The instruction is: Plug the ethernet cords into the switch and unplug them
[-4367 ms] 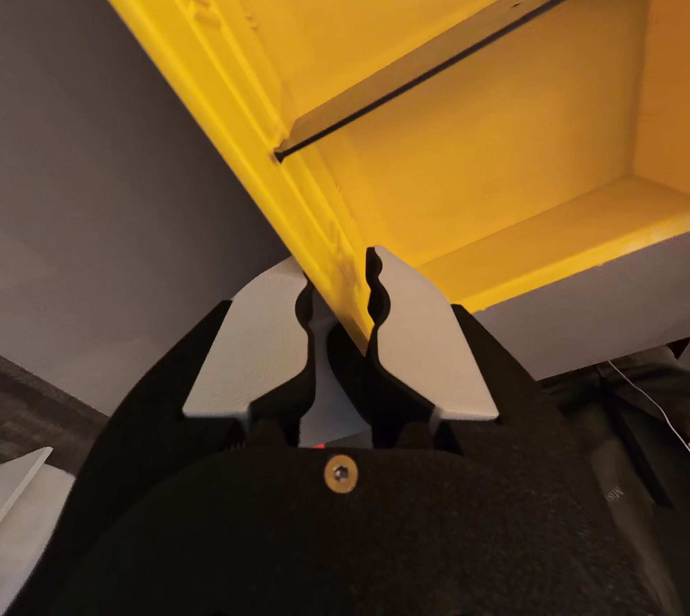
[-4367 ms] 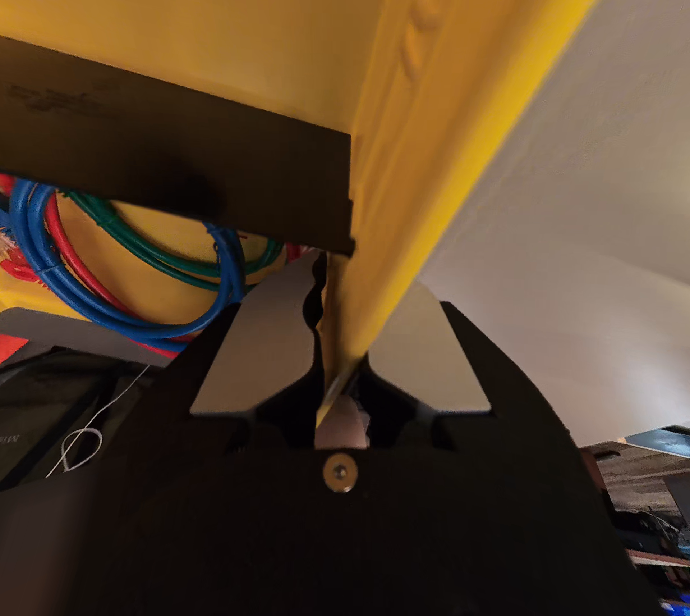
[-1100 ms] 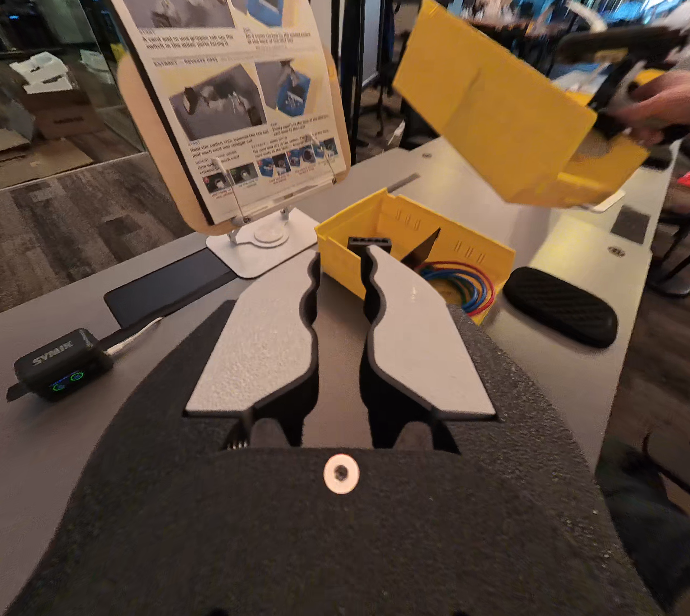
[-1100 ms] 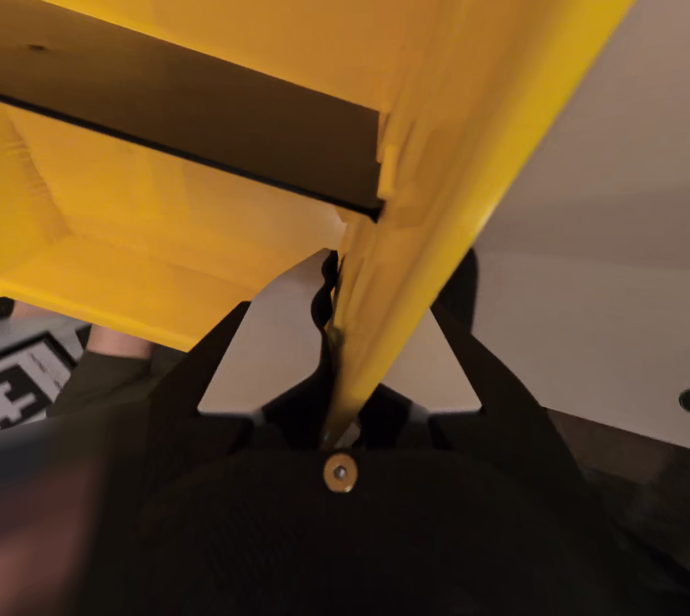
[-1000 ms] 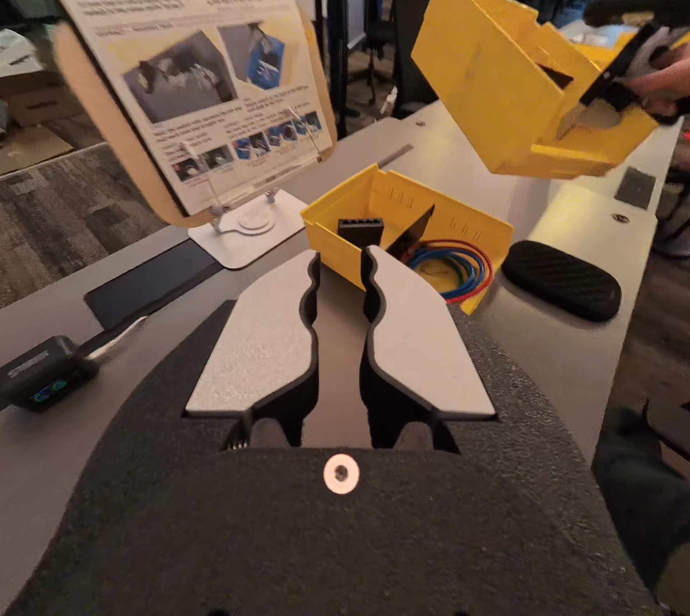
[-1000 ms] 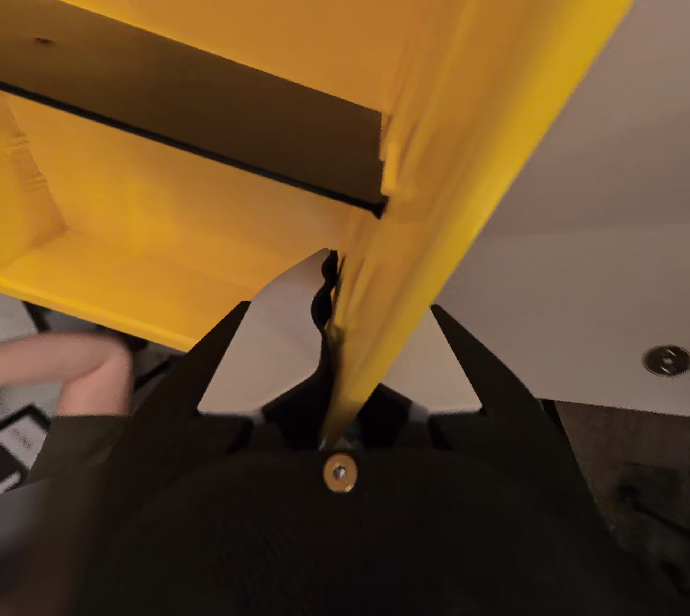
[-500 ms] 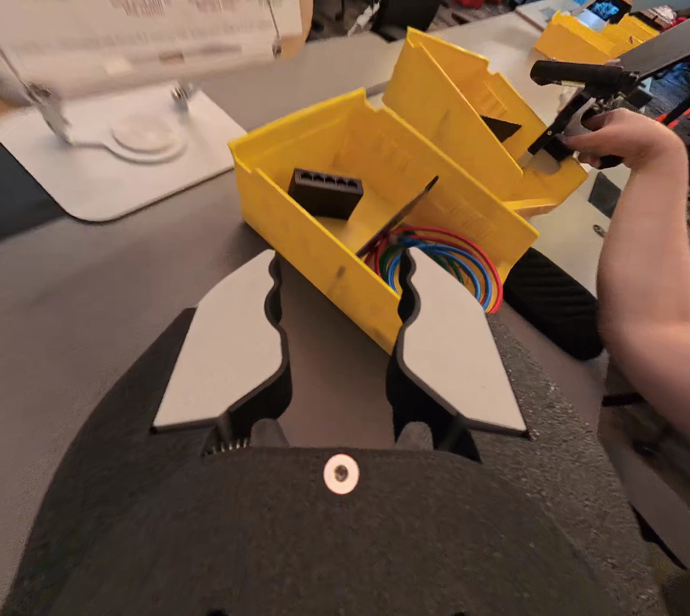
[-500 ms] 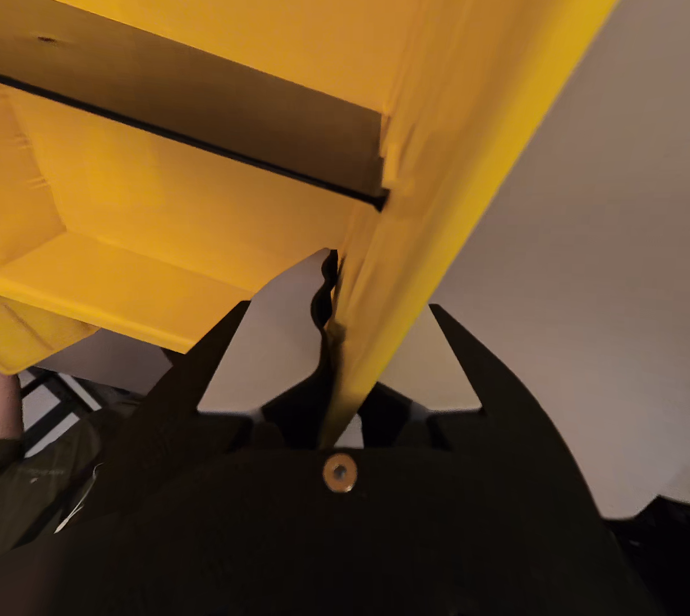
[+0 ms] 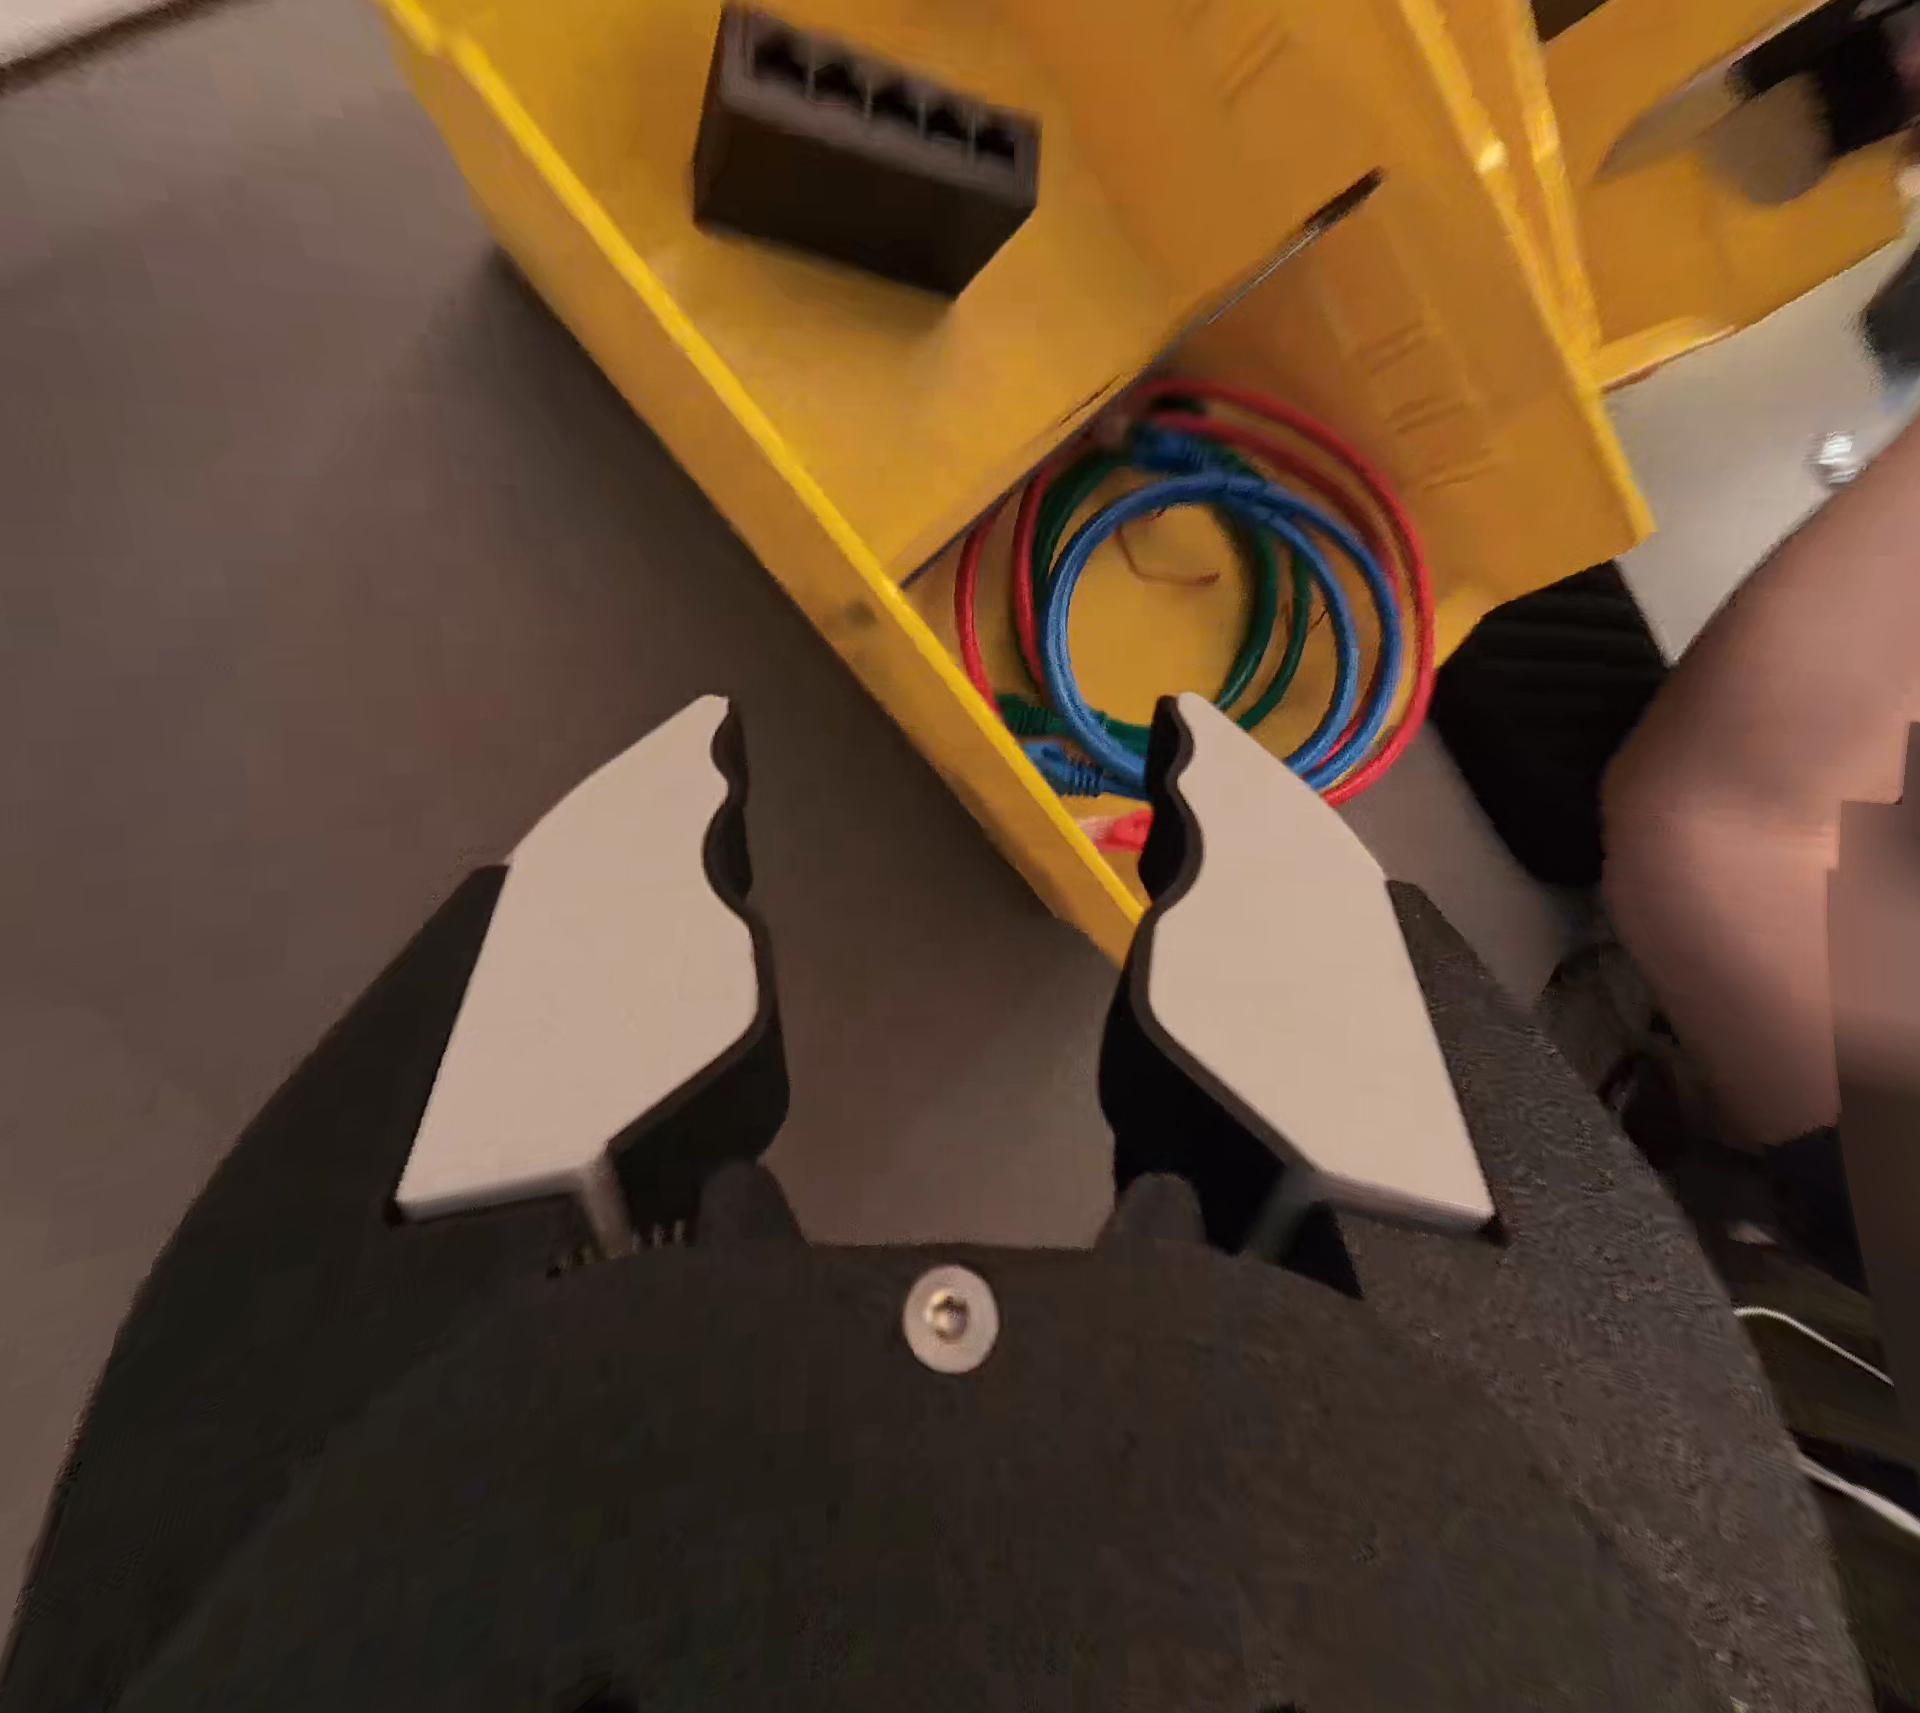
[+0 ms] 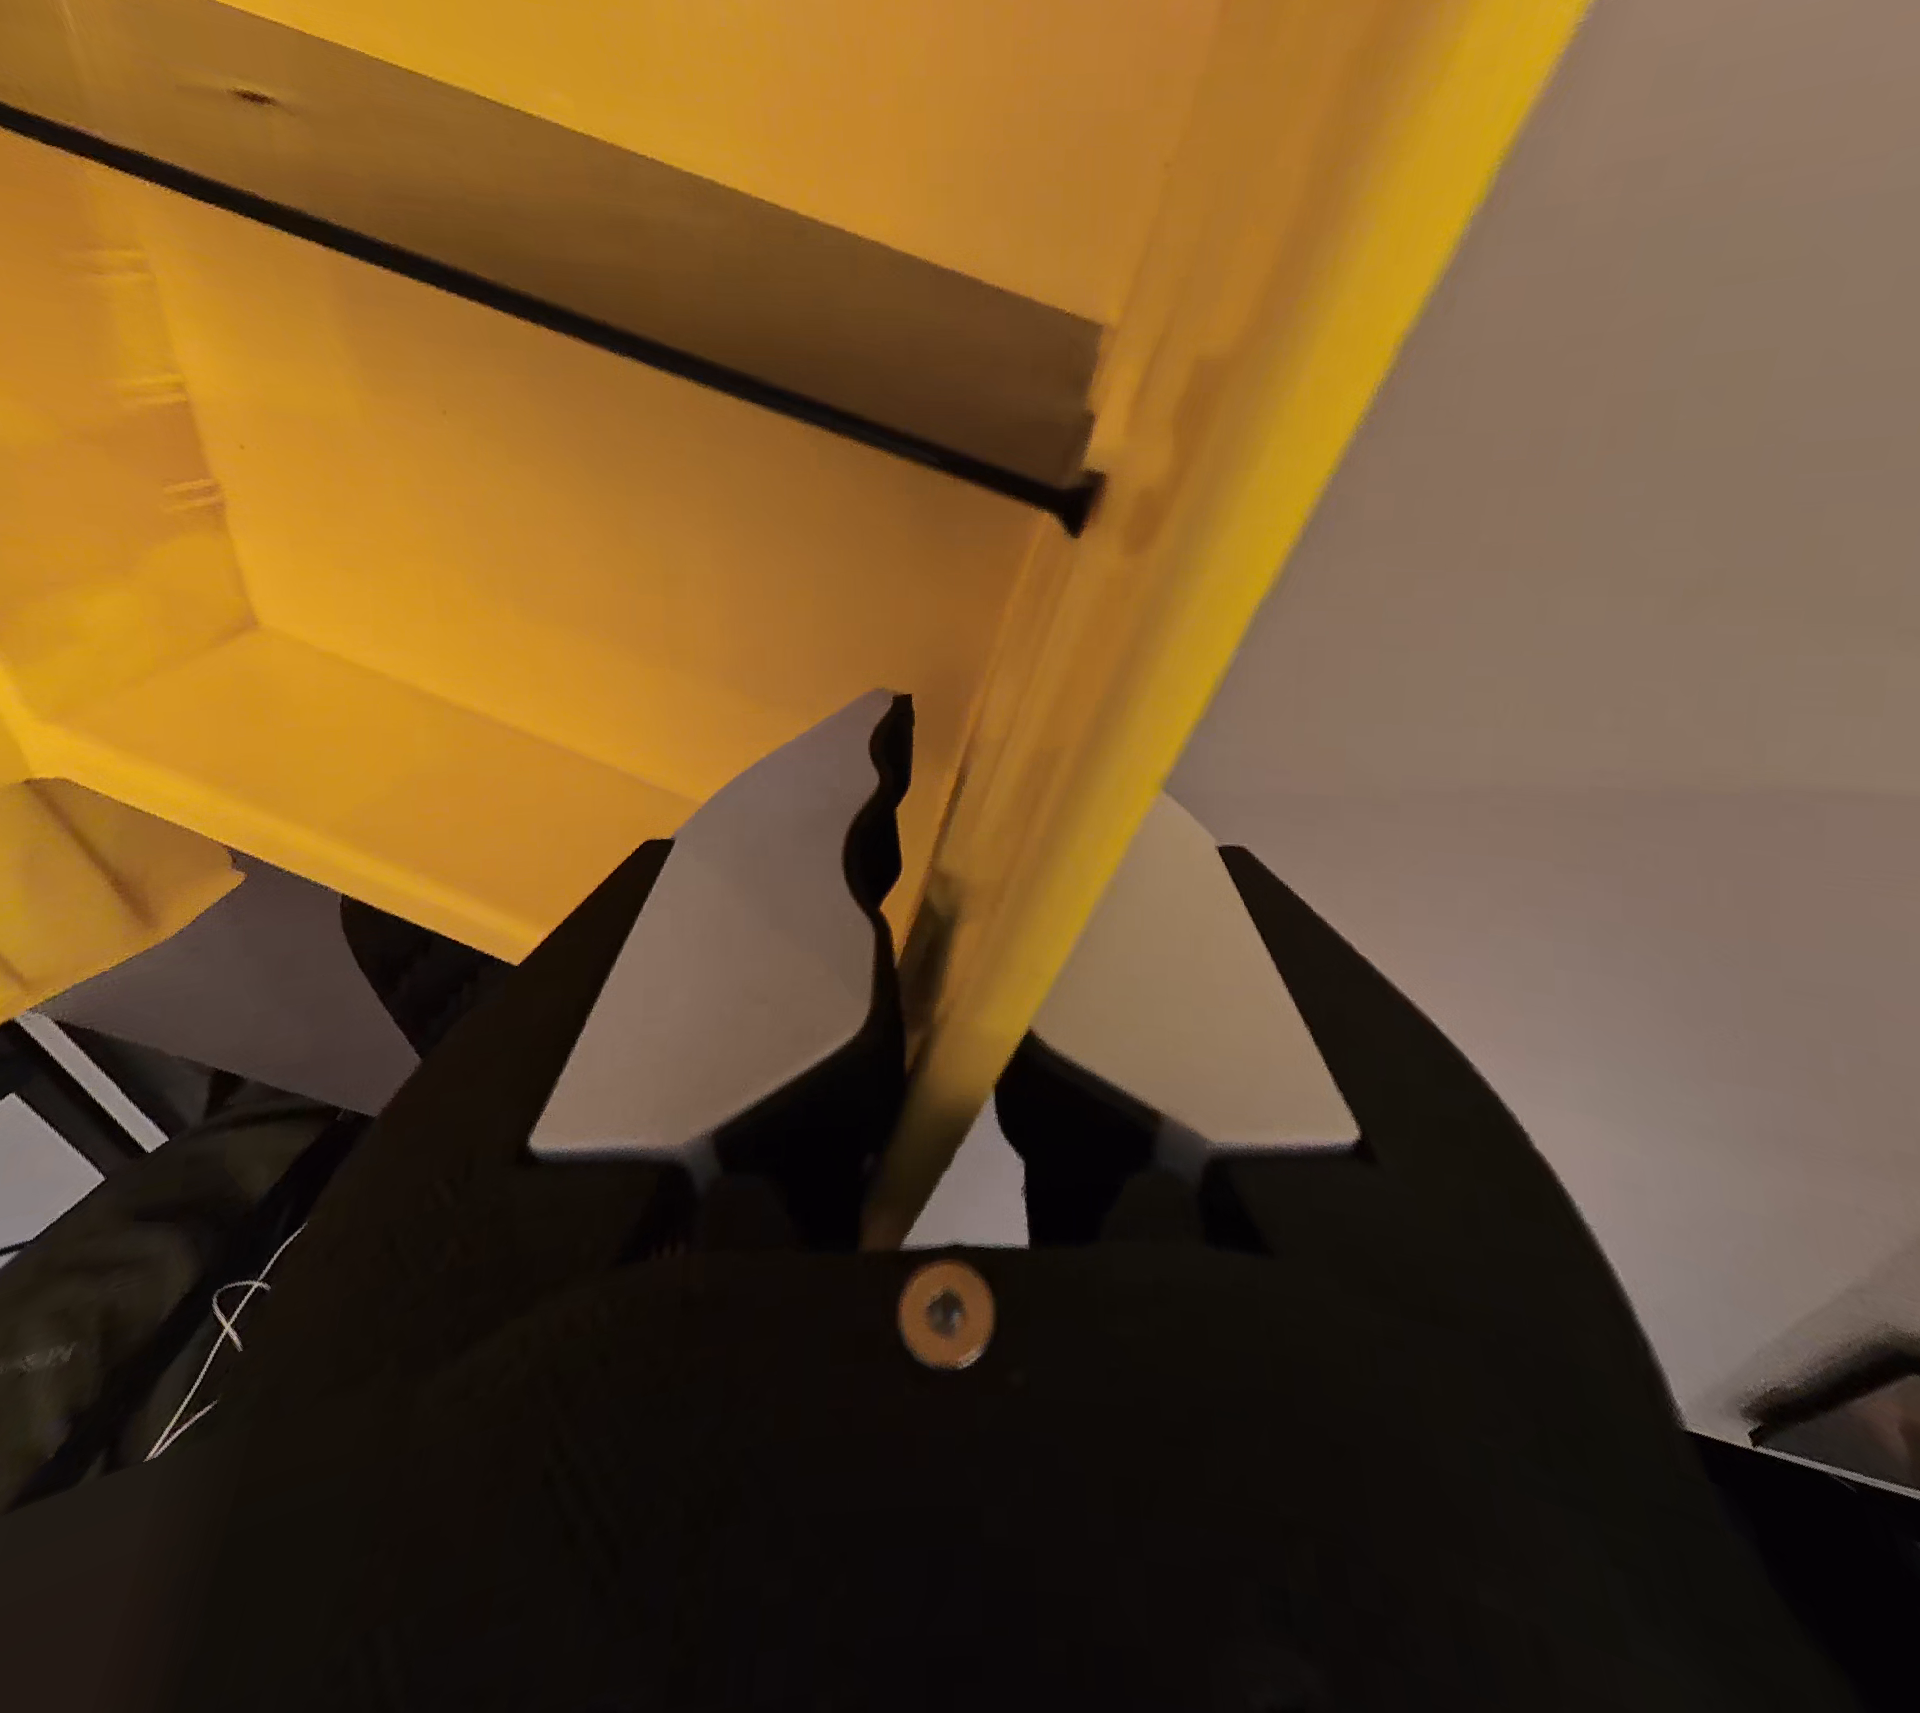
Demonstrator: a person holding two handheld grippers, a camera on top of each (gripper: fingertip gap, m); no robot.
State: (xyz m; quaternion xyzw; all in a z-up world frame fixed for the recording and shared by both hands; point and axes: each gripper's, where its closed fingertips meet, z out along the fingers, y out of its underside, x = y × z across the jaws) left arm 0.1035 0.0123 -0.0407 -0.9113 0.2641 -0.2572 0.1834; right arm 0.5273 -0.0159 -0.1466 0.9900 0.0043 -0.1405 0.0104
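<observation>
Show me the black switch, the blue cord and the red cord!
black switch (image 9: 862,151): left wrist view, on its top face under the ports.
blue cord (image 9: 1055,624): left wrist view, left of its loop.
red cord (image 9: 1405,583): left wrist view, loop's right edge.

bin wall (image 9: 748,406) ahead, cords' (image 9: 1195,614) compartment open-topped

My left gripper (image 9: 943,790) has its jaws spread wide, the two pale fingers (image 9: 613,957) angled forward and down with nothing between them, the right-hand finger's tip just beside a yellow bin wall (image 9: 727,375); my bare forearm (image 9: 1756,790) shows at the right edge of the left wrist view. My right gripper (image 10: 997,842) is clamped on the wall of a second yellow bin (image 10: 1226,520), the left finger pressed against the wall's inner face and the other finger behind its outer face, mostly hidden; the wall runs deep between the jaws, almost down to the screw at their base.
</observation>
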